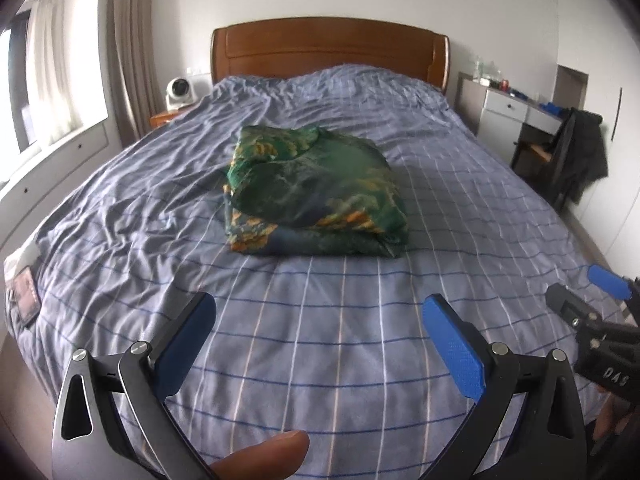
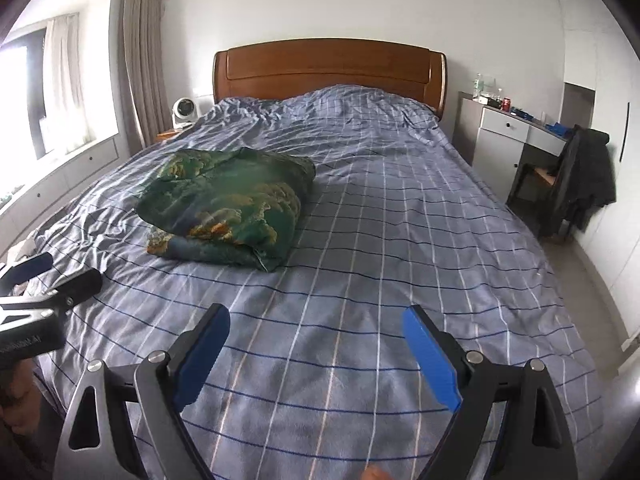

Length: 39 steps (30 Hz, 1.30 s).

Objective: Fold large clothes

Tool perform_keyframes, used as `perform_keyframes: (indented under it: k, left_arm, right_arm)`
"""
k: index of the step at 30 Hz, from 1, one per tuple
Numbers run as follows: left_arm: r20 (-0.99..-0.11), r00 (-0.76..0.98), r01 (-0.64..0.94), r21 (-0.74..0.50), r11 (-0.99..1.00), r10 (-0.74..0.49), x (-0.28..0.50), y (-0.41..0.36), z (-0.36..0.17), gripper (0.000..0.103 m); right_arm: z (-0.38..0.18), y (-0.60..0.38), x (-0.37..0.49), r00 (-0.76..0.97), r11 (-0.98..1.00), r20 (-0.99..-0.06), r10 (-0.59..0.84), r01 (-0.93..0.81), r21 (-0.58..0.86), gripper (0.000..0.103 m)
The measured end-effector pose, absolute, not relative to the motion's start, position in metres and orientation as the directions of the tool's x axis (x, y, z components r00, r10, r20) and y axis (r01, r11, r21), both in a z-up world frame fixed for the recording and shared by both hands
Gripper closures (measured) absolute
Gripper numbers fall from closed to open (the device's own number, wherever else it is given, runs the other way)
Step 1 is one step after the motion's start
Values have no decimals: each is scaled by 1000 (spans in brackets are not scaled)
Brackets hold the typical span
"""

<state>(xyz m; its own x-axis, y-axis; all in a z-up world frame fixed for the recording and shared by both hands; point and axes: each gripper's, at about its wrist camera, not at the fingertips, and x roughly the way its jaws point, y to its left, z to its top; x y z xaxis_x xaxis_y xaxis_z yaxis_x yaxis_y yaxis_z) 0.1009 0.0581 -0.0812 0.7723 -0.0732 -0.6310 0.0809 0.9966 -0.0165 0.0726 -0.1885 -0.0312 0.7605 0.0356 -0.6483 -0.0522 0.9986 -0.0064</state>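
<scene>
two claws hover over the foot of the bed, both spread wide and holding nothing. the left claw has blue textured pads on black arms. beyond it, a green garment with orange-yellow print lies folded into a thick, soft rectangle, resting mid-bed on the wrinkled blue checked sheet. the curved wooden headboard stands behind. the right claw hangs well apart from the garment, its pads smooth blue.
</scene>
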Motion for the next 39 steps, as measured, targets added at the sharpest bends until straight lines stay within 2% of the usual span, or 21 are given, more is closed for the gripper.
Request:
perform_keyframes:
  k: [9,24,28,39]
  left_arm:
    - [-639,768,67,18,998,-40,94,59,-77,0]
    - [-649,761,30,39,999,3,76,72,-60,0]
    - [-641,767,12,39,999,16,69,79,-50,0]
    - [-630,776,11,24,1000,6,61,82,-39,0]
  right_arm:
    - [-29,-182,62,762,997,-644,72,-69,31,13]
    - [-8,-154,51,746,986,-658,103,-162,-29,13]
    - [8,-147,44,749,981,-647,142,-196,-12,9]
    - [22,-140,39,747,979,-648,147,-202,-11,8]
